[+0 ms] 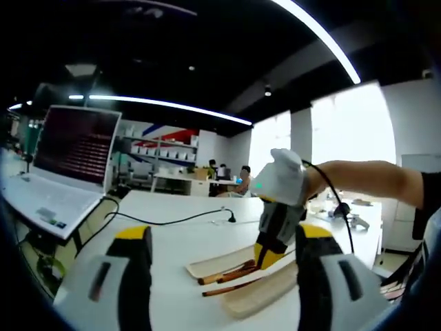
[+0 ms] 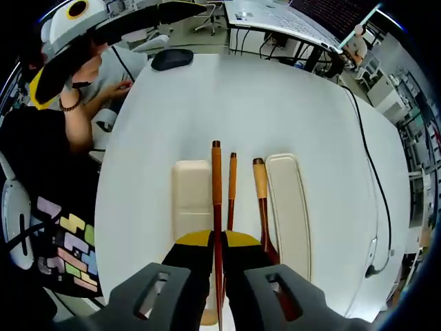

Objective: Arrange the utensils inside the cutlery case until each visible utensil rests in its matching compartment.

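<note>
On the big white round table, your right gripper is pinching one long brown wooden chopstick between its fingers, lifting it to sort. The cream cutlery case is lying just left of them. Your left gripper is waiting with fingers spread wide.

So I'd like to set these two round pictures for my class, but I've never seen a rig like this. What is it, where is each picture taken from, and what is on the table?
A person holds a two-jaw tool in each hand, each carrying a camera.

The left gripper view looks across the white table. Its own tool is open and holds nothing. Ahead, a gloved hand holds the right tool down over the utensils.

The right gripper view looks down. The right tool is shut on a long wooden chopstick. Beside it lie a second chopstick, a wooden-handled utensil and two cream case halves. A laptop sits further off.
</note>
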The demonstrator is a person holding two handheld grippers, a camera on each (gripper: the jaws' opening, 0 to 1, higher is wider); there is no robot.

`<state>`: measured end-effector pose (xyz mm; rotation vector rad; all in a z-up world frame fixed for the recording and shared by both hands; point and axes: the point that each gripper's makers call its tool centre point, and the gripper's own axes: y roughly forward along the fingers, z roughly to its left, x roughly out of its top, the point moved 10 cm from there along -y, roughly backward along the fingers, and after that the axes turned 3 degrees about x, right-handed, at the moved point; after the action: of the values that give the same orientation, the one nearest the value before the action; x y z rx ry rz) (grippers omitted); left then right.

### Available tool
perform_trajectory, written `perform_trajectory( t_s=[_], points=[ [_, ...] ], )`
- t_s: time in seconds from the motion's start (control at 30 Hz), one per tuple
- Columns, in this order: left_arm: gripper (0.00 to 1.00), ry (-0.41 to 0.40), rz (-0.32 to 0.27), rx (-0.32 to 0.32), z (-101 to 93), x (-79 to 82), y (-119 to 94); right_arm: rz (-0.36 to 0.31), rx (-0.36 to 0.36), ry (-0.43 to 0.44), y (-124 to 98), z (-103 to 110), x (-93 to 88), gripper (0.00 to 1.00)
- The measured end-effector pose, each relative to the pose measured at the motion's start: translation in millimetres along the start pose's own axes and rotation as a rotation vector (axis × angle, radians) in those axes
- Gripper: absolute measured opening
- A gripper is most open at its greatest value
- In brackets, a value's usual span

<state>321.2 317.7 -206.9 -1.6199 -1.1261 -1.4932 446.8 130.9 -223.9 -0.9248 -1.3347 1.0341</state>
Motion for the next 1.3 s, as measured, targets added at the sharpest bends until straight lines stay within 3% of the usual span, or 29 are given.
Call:
perform_trajectory(
  t_s=[0.03,0.33,0.53,0.6,0.93,1.3],
  points=[
    [0.91,0.000,-0.002,0.002,0.1,0.2,0,-0.022,0.036,0.023,2,5,-1.1,0.03],
    [1.00,0.094,0.027,0.061,-0.6,-0.2,1,0.000,0.044,0.046,14,17,-18.9,0.03],
    [1.00,0.092,0.035,0.055,-1.0,-1.4,1,0.009,0.069,0.048,24,17,-21.3,0.03],
    [1.00,0.090,0.034,0.053,-1.2,-1.1,1,0.010,0.077,0.050,23,8,-14.5,0.03],
    [1.00,0.081,0.037,0.050,-1.3,-1.9,2,0.022,0.108,0.056,38,16,-15.9,0.03],
    [1.00,0.073,0.037,0.046,-0.2,-1.6,3,0.048,0.116,0.053,40,14,-15.5,0.03]
  ],
)
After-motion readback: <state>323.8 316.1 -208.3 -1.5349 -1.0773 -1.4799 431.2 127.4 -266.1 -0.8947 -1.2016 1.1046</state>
